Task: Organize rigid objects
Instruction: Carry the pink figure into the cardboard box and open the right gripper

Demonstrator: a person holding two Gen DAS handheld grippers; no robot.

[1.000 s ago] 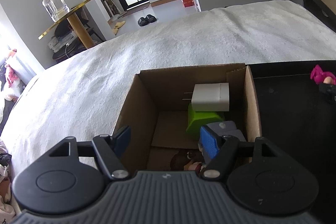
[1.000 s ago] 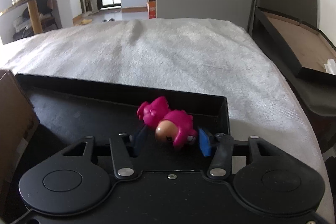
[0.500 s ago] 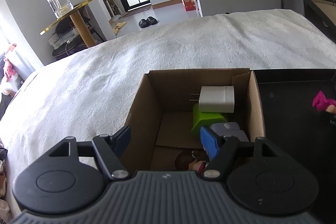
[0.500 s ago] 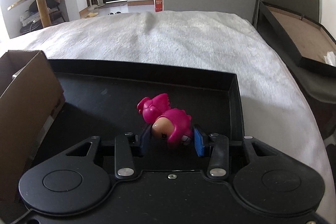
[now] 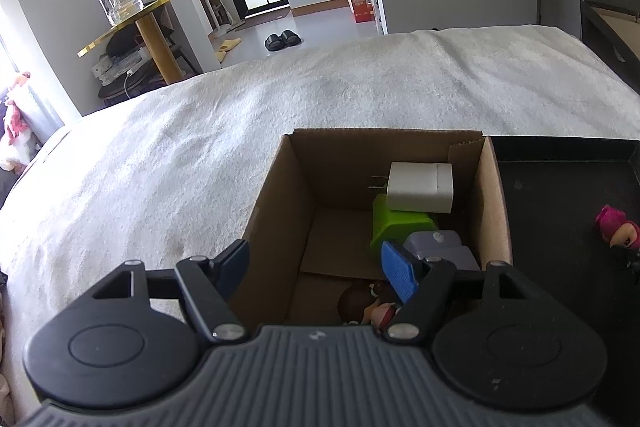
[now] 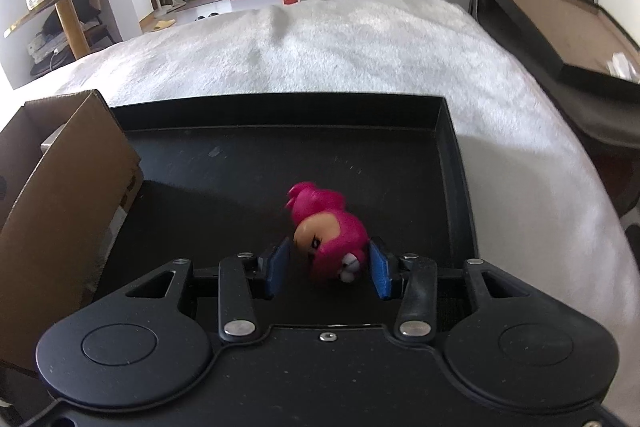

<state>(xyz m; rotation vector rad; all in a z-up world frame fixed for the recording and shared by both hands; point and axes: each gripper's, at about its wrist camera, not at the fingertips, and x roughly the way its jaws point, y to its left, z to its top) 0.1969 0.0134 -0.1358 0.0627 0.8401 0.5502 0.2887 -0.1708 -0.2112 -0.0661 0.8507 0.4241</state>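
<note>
A cardboard box [image 5: 276, 211] and a black tray [image 6: 444, 131] sit side by side, touching, on a bed covered with a white fleecy blanket [image 5: 200, 147]. The left gripper [image 5: 316, 267] hangs over the near edge of the box with its jaws spread wide and nothing between them; one blue pad sits outside the box's left wall, the other over the inside. In the box a white charger [image 5: 420, 187] with its two prongs pointing left lies on top of a green block [image 5: 396, 227], a grey plastic piece [image 5: 440, 247] lies just in front of them against the right wall, and a small brown-haired figure [image 5: 360, 303] lies at the near side, partly hidden by the gripper. The right gripper [image 6: 327, 267] is over the near right part of the tray, and a pink toy figure [image 6: 324, 227] lies on its side between the two blue pads, its head pointing away from the camera. The jaws are opening: there is a thin gap between the toy and the left pad, and the right pad looks just off it too, so the toy appears to rest on the tray floor and not in a grip. From the left gripper's view the same toy shows at the far right edge, inside the tray. The tray holds nothing else that can be seen.
</note>
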